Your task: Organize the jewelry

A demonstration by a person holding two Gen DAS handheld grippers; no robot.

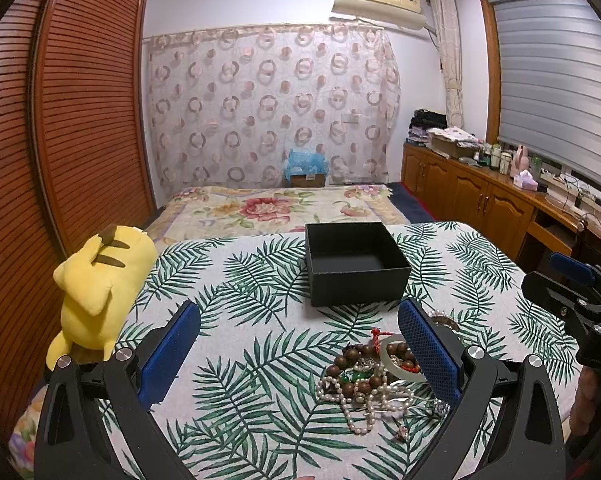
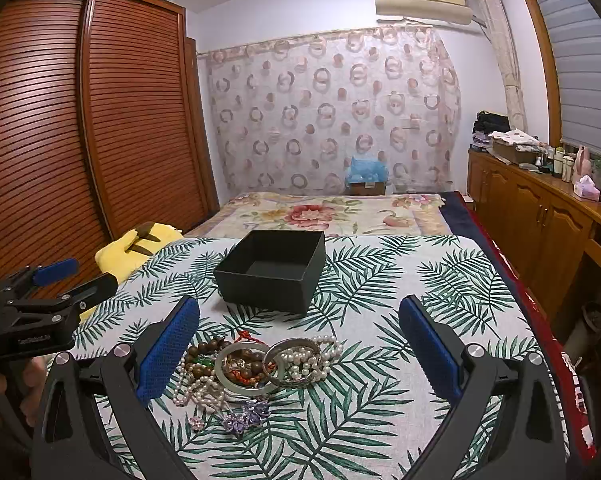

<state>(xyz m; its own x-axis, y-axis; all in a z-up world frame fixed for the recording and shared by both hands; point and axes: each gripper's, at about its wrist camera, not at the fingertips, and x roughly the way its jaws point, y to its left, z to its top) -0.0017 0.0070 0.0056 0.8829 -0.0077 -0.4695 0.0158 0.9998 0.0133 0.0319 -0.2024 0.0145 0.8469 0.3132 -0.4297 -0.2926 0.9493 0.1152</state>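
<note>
A pile of jewelry (image 1: pixel 374 380) lies on the leaf-print cloth: brown wooden beads, white pearl strands, bangles and a red cord. It also shows in the right wrist view (image 2: pixel 256 368), with a pale bangle (image 2: pixel 242 368), a silver bangle (image 2: pixel 292 362) and purple flower pieces (image 2: pixel 248 414). An empty black box (image 1: pixel 354 262) stands open behind the pile, also seen in the right wrist view (image 2: pixel 272 268). My left gripper (image 1: pixel 300 340) is open and empty, the pile near its right finger. My right gripper (image 2: pixel 300 344) is open and empty, the pile near its left finger.
A yellow plush toy (image 1: pixel 96 288) lies at the table's left edge. A bed with a floral cover (image 1: pixel 268 208) is behind the table. A wooden wardrobe (image 1: pixel 60 120) is on the left, a wooden cabinet (image 1: pixel 480 196) with clutter on the right.
</note>
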